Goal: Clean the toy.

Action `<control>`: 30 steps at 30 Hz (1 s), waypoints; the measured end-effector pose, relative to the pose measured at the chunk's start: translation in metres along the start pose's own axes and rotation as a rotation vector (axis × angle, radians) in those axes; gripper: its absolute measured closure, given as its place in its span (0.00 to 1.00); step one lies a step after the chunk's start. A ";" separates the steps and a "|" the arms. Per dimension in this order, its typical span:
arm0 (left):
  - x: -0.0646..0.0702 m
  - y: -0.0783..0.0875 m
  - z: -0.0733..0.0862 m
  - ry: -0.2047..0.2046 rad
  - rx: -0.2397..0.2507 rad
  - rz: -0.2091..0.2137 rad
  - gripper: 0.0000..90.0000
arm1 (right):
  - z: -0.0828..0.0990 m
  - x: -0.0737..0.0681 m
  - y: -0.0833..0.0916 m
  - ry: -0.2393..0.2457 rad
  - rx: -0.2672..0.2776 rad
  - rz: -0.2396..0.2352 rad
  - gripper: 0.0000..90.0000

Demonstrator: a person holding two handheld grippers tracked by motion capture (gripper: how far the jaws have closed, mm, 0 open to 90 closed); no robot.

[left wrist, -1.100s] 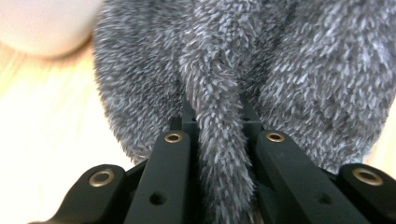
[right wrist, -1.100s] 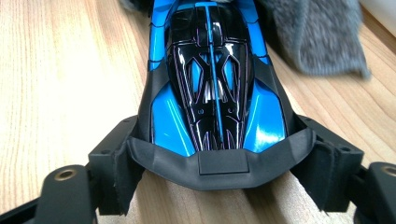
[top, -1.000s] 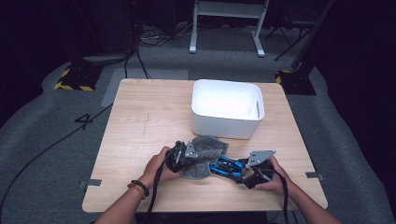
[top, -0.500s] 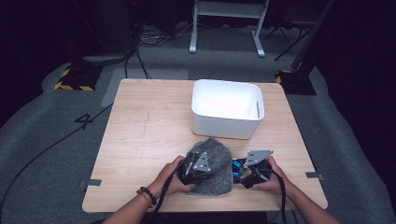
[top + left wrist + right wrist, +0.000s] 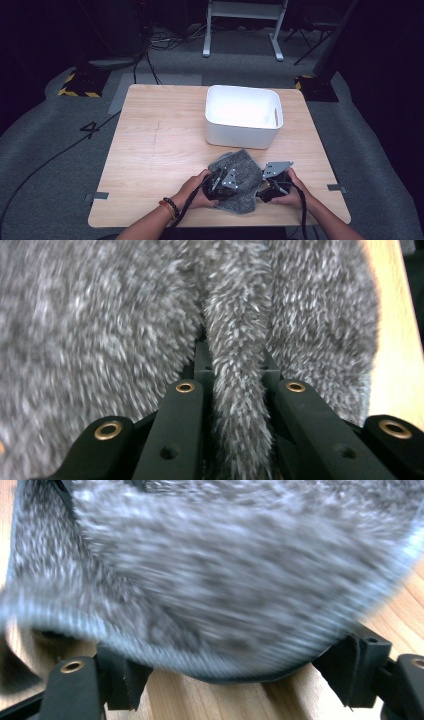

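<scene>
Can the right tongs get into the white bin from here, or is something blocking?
Probably yes. The square white plastic bin sits open-topped just beyond the fuzzy grey cloth, with bare wooden table around it. The right tongs stand open under the cloth's edge, so they would only need lifting forward.

I see a light wooden table (image 5: 165, 150) on grey carpet (image 5: 45, 165) in a dark room, with black cables (image 5: 150, 45) and a white stand (image 5: 245, 15) behind.

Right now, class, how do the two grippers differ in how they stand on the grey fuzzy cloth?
The left gripper is shut, pinching a fold of the grey fuzzy cloth; the right gripper stands wide, the cloth's edge draped across its jaws, not pinched. Both are hand-held and low over the wooden table.
</scene>
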State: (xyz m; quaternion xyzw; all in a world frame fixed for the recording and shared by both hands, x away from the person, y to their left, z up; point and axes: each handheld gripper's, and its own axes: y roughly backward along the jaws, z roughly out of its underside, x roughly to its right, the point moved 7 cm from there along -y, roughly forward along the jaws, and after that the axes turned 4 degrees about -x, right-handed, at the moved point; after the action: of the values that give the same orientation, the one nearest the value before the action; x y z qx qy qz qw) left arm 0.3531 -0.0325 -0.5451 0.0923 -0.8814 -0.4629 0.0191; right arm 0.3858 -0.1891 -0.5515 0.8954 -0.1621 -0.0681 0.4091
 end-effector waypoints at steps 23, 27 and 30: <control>-0.015 0.022 0.026 0.061 -0.013 -0.049 0.88 | -0.001 0.002 -0.001 -0.027 0.013 -0.001 0.27; -0.003 0.008 0.009 0.024 0.009 -0.008 0.88 | -0.004 0.000 -0.004 -0.031 0.012 0.007 0.27; 0.001 0.001 0.000 0.017 0.021 0.022 0.88 | -0.006 -0.002 -0.005 -0.022 0.009 0.010 0.27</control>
State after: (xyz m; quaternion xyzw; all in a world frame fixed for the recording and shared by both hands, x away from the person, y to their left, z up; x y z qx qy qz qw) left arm 0.3523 -0.0320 -0.5442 0.0867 -0.8870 -0.4525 0.0310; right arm 0.3867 -0.1814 -0.5516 0.8957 -0.1713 -0.0754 0.4035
